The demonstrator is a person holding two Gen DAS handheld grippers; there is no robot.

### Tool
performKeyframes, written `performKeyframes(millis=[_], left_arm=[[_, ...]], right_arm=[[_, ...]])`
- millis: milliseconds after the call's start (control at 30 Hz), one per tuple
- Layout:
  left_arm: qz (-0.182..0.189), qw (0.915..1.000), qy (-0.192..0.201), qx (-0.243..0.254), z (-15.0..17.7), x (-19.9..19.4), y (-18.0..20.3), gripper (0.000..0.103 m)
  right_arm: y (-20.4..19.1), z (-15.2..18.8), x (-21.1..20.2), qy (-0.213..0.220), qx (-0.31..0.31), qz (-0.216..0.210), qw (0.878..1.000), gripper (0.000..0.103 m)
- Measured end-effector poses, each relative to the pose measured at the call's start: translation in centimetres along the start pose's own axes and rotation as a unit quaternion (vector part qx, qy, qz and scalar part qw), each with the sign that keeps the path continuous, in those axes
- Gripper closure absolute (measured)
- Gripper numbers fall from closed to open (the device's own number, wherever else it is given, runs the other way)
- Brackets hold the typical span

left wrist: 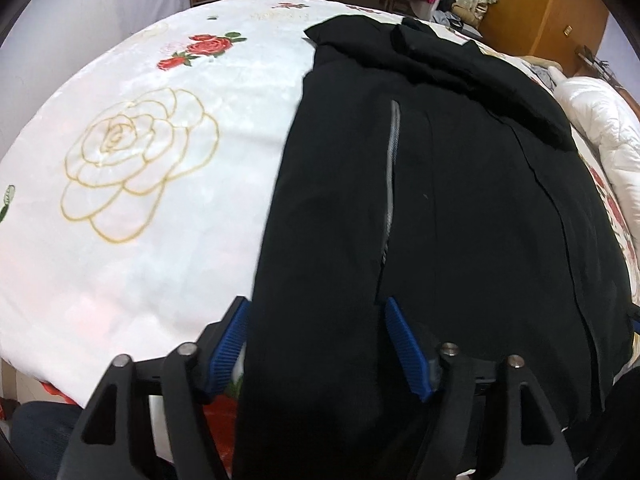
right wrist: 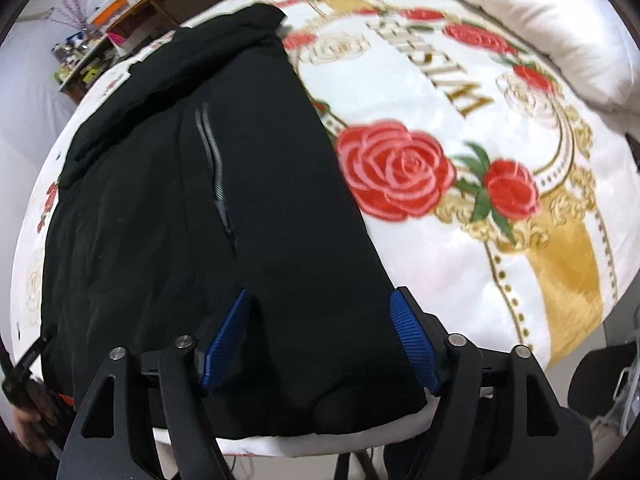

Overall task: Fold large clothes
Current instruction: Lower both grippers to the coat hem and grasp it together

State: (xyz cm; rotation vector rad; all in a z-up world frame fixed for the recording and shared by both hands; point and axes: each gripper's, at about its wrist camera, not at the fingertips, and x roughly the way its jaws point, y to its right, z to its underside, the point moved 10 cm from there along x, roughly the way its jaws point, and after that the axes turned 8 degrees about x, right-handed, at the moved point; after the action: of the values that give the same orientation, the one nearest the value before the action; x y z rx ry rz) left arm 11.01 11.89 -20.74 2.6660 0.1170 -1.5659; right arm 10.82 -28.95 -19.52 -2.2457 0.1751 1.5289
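Jaws parted, black jacket beneath (unclamped)

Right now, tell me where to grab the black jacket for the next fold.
Take the jacket by its near hem, one corner per gripper, coming down from above. It lies flat on the blanket, hem at the bed's near edge, and both open grippers already straddle it.
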Motion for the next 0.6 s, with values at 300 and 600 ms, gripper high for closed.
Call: performKeyframes(millis=[300,600], left_arm=[[-0.003,0.9998,-0.003,0.020,1.7,-0.2,1.5,0.026],[-0.011,0.9981,-0.011,0.059,1.6,-0.1,2.3,0.044]], right_arm=[[0.6,1.9,1.0,-0.054,0.017,-0.008,0.998,0.026],[0.2,3.3,1.0,-0.069,-0.004,0.001,0.998,0.048]])
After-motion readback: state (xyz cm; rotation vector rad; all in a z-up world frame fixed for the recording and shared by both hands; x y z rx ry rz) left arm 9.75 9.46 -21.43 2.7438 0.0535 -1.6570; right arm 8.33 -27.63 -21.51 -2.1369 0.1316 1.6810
